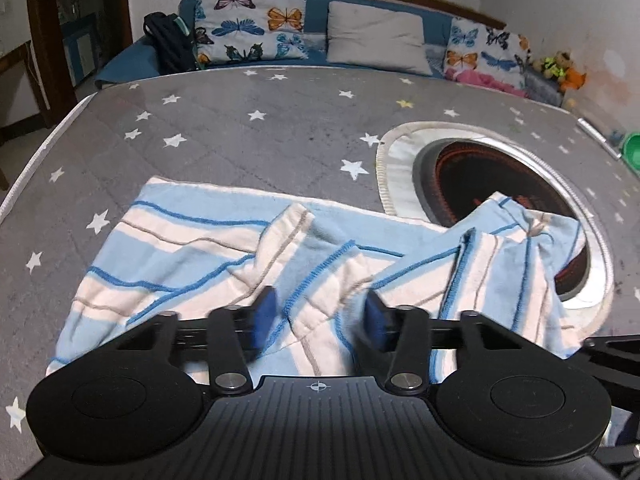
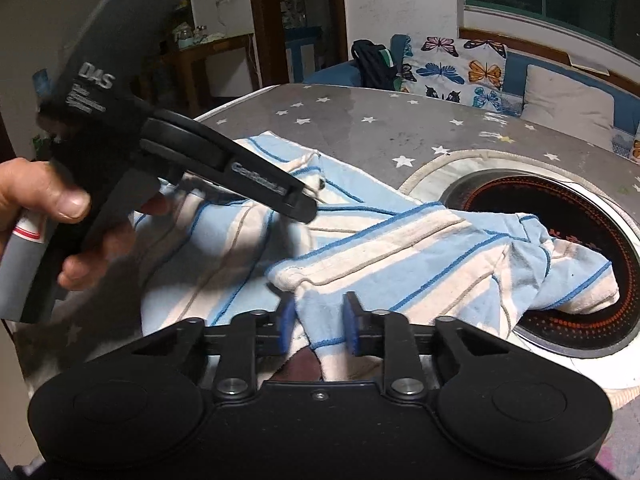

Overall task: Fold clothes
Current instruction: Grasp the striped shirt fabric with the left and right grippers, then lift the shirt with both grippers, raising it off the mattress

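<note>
A light blue and cream striped garment (image 1: 180,248) (image 2: 400,264) lies crumpled on the grey star-print table cover (image 1: 240,140) (image 2: 360,136). Its right end drapes over the round black burner inset (image 1: 492,176) (image 2: 540,208). My left gripper (image 1: 320,312) is open, its blue pads straddling a fold at the garment's near edge. In the right wrist view a hand (image 2: 48,196) holds the left gripper (image 2: 304,208) with its tip low over the cloth. My right gripper (image 2: 319,320) is partly open, a bunched fold of the garment between its pads.
Behind the table a blue sofa holds butterfly cushions (image 1: 256,24), a grey pillow (image 1: 376,36) and a black bag (image 1: 168,40). A green cup (image 1: 632,148) stands at the table's far right edge. The far left of the table cover is bare.
</note>
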{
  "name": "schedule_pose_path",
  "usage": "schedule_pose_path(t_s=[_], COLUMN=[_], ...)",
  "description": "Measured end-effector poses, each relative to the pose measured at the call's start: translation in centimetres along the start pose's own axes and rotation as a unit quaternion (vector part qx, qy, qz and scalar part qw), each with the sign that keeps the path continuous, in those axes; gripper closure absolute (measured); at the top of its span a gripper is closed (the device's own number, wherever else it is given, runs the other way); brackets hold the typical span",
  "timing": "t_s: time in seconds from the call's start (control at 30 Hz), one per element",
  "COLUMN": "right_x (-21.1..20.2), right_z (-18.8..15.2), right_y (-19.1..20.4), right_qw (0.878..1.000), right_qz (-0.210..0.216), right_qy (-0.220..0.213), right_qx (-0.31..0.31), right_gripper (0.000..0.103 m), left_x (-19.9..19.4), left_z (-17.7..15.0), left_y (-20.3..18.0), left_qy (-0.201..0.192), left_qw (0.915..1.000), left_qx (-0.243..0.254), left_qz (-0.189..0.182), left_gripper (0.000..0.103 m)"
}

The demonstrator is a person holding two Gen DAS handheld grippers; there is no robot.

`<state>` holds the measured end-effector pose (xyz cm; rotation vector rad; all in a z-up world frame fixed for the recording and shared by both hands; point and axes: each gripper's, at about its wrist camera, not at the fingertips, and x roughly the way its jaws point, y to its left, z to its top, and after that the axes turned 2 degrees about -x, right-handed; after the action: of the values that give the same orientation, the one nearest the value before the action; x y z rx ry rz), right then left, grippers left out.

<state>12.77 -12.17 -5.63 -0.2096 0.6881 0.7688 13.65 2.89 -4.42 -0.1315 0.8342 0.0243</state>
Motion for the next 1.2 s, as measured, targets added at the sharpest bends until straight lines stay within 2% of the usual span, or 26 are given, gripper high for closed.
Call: schedule_pose_path(t_s=[0.07,0.17,0.43,0.6,0.73,0.83,0.9,0.97,1.03,1.13,1.2], right_x=[-0.3,-0.7,-3.1,-5.2,-6.4,-6.9,-7.0,-7.1,-6.8,-6.0,-5.8], right_z=[0.1,0.3,0.1,-0.3,-1.0,-1.8,-2.3,-2.8,-3.1,-3.3,-3.2], right_y=[0.2,0.3,-0.5,-2.5,-3.8,-4.2,-3.8,-2.8,-1.8,-0.8,-0.6], right_qw=[1.0,1.0,0.998,0.995,0.991,0.991,0.993,0.995,0.996,0.996,0.996], right_qz=[-0.005,-0.008,-0.049,-0.09,-0.13,-0.126,-0.113,-0.097,-0.087,-0.08,-0.078], right_qy=[-0.003,-0.006,-0.026,-0.04,-0.038,-0.031,-0.025,-0.018,-0.008,0.006,0.016], right_qx=[-0.006,-0.006,0.002,0.021,0.024,0.026,0.021,0.008,-0.013,-0.039,-0.048], right_gripper=[0.09,0.091,0.094,0.094,0.094,0.094,0.089,0.079,0.062,0.053,0.053], left_x=[-0.9,-2.2,-7.9,-12.2,-14.6,-14.9,-14.8,-14.5,-14.1,-14.2,-14.2], left_z=[-0.3,-0.7,-2.7,-5.3,-8.0,-9.5,-10.3,-10.7,-11.4,-11.6,-11.7], left_y=[0.6,1.3,3.7,6.4,8.6,9.3,9.5,9.7,10.0,9.9,9.7], left_qy=[-0.007,-0.017,-0.056,-0.069,-0.063,-0.047,-0.04,-0.031,-0.021,-0.018,-0.017], left_qw=[0.9998,0.9992,0.9972,0.9954,0.9956,0.9961,0.9966,0.9966,0.9969,0.9974,0.9978], left_qx=[-0.014,-0.028,-0.038,-0.055,-0.063,-0.068,-0.067,-0.072,-0.072,-0.065,-0.06], left_qz=[-0.01,-0.023,-0.032,-0.037,-0.029,-0.029,-0.027,-0.026,-0.025,-0.023,-0.021], left_gripper=[0.081,0.084,0.086,0.086,0.086,0.086,0.086,0.085,0.084,0.082,0.078])
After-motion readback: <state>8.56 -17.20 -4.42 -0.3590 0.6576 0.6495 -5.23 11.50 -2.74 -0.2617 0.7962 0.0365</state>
